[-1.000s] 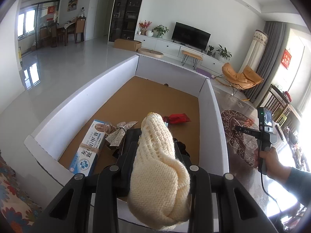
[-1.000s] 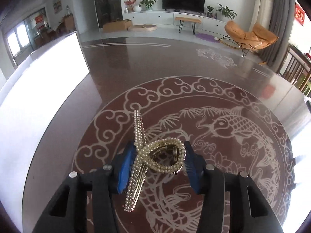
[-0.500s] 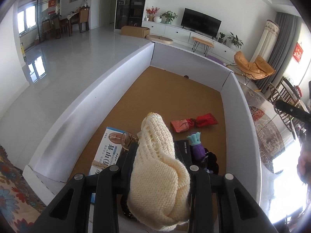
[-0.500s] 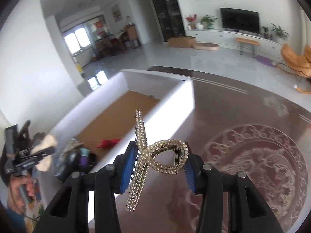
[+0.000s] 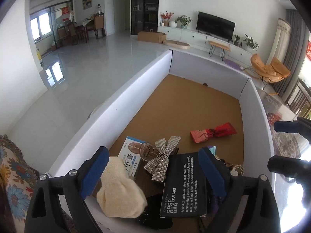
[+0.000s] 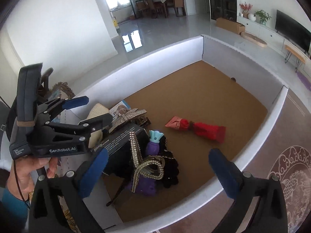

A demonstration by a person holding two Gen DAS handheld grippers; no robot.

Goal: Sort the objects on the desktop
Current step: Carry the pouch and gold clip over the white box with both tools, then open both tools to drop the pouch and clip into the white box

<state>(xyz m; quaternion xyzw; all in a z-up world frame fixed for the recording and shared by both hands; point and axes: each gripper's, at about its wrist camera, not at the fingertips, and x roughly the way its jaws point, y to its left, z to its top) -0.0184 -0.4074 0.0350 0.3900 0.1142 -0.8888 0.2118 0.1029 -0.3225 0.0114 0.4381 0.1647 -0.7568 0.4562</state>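
Both grippers, left (image 5: 153, 170) and right (image 6: 157, 169), had just sprung wide, releasing the knit (image 5: 120, 190) and the clip (image 6: 145, 167) into the box (image 6: 155, 56) at 6 o'clock. We feared the knit (perched near the wall) might slide out.

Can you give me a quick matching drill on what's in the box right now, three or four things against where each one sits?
Things:
1. cream knit piece
2. pearl hair clip
3. red packet
4. sparkly bow

Places:
A. alone on the bare brown floor of the box
B. on the purple toy, below the open right gripper
C. at the near white wall, beside a pad of the open left gripper
D. between the blue-and-white carton and the black soap box

Pairs: 1-C, 2-B, 3-A, 4-D
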